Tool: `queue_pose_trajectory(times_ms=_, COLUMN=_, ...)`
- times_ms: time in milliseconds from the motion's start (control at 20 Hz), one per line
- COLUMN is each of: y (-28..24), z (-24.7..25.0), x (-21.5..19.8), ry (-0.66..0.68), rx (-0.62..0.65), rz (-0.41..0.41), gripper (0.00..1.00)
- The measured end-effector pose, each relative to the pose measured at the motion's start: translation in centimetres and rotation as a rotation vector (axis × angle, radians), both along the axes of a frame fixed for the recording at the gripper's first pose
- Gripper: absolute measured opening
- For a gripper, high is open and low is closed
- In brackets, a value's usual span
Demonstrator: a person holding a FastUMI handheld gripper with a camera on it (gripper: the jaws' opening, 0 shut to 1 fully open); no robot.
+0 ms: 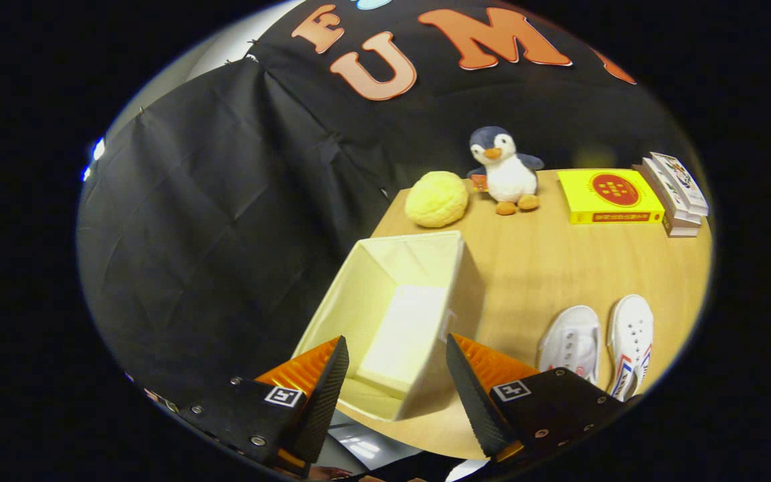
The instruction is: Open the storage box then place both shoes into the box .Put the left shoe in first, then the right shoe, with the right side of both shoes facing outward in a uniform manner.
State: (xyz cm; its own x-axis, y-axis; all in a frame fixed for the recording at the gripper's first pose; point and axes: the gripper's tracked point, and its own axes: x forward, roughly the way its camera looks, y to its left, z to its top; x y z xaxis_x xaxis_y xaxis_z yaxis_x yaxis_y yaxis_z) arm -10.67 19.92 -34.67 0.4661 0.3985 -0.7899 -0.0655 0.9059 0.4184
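Hovering above the table's near edge, the gripper [395, 365] had its fingers spread wide, pinching nothing, with the open storage box [399, 314] showing between and just ahead of them. The box sat on the wooden table [533, 268], its pale inside bare. Beside the box, past the right-hand finger, lay the two white shoes [596, 341] side by side, touching or nearly so. Beyond the box sat a yellow fluffy ball [436, 198], a plush penguin [504, 169], a yellow book [610, 196] and a stack of books [674, 194] along the table's far edge.
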Motion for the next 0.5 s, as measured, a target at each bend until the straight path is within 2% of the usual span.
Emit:
queue_pose_trajectory(times_ms=250, y=-8.7, z=-4.0, x=-3.3, ry=0.029, rx=-0.227, rz=-0.023, gripper=0.88)
queue_pose_trajectory(times_ms=500, y=-13.3, z=-7.4, x=-7.7, ry=0.104, rx=-0.33, rz=-0.018, gripper=0.82)
